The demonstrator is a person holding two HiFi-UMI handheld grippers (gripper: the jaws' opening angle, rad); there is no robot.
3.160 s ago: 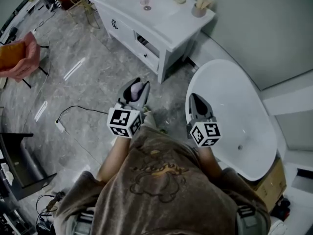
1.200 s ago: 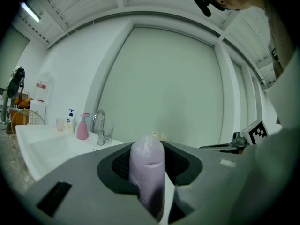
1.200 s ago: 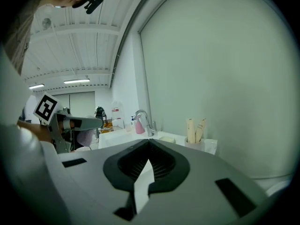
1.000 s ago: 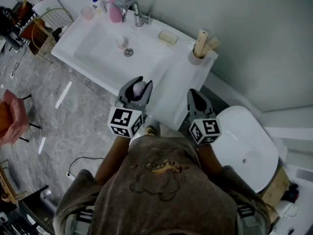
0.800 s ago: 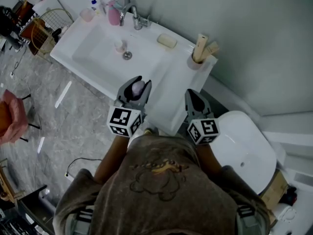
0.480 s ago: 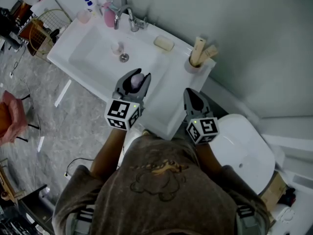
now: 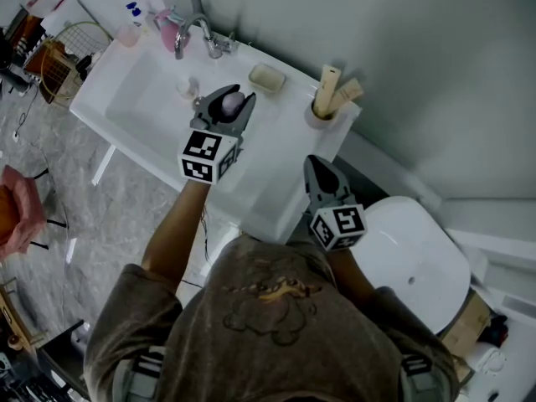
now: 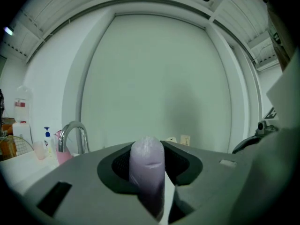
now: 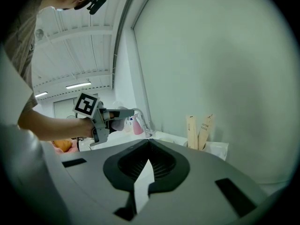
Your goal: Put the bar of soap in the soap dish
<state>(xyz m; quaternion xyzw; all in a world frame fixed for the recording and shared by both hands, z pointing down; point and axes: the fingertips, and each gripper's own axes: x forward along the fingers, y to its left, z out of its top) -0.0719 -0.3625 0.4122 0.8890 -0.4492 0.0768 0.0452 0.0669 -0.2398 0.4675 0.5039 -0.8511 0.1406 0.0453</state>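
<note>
Left hand-held gripper (image 7: 228, 100): closed on the bar of soap (image 7: 232, 103). The left gripper view shows the lilac bar standing upright between the two jaws, its rounded upper end above the jaw tips. Both pads press on its sides.

Position of the bar of soap: held in the air over the white vanity surface (image 7: 289, 153), near the right edge of the sink basin (image 7: 155, 99). In the head view it lies close to the soap dish (image 7: 266, 77) and does not touch it.

Soap dish: pale and rectangular, on the surface at the wall side, between the faucet (image 7: 194, 32) and the cup (image 7: 321, 114). The cup holds upright tubes (image 7: 333, 92).

Right hand-held gripper (image 7: 316, 162): closed, jaw tips together, nothing between them. It hangs over the front right corner of the surface, well apart from the soap dish. Its marker cube (image 7: 337, 226) faces the head camera.

Right gripper view: the left hand-held gripper appears at the left with the bar in its jaws. The faucet and a pink bottle (image 9: 136, 125) stand behind it, and the tubes stand at the right against the wall.

Other items: a white bathtub (image 7: 419, 249) to the right of the vanity; a wire basket (image 7: 59, 53) at its left end
</note>
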